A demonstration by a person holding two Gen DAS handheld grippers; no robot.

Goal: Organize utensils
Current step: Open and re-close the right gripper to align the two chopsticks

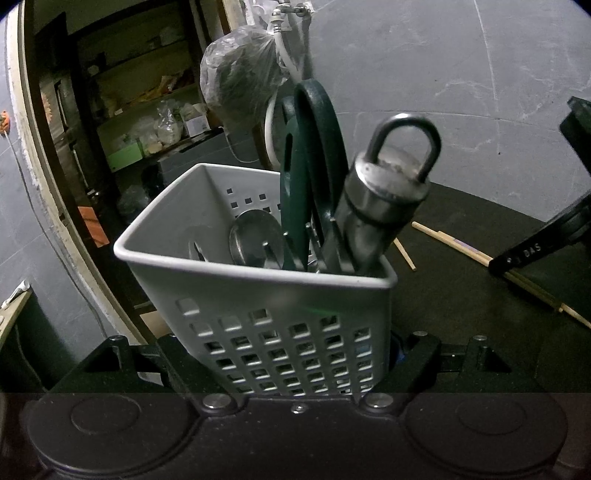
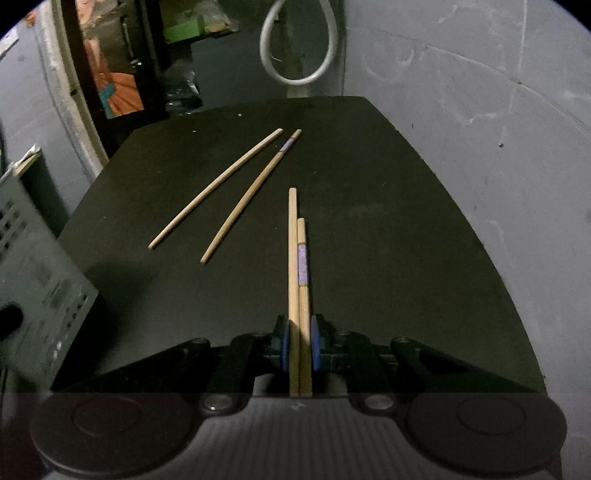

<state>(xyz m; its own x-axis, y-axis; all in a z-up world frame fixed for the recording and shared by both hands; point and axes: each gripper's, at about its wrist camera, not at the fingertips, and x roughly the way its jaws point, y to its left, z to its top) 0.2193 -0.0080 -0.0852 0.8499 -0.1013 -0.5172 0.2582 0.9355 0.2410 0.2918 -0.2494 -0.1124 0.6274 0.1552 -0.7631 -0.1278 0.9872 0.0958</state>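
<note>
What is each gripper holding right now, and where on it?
Left gripper: the grey utensil basket, clamped across its lower walls. Right gripper: two chopsticks side by side, pinched near one end, the rest pointing forward over the table.

You worked in a dim room with bare grey walls.
Behind your dark matte tabletop (image 2: 388,221) stood a rough grey plastered wall (image 1: 461,74) with pale streaks; a white hose loop (image 2: 295,48) hung against it under a metal tap (image 1: 291,9). To your left, dark wooden shelves (image 1: 140,110) held packets, and a knotted clear plastic bag (image 1: 240,85) hung nearby.
</note>
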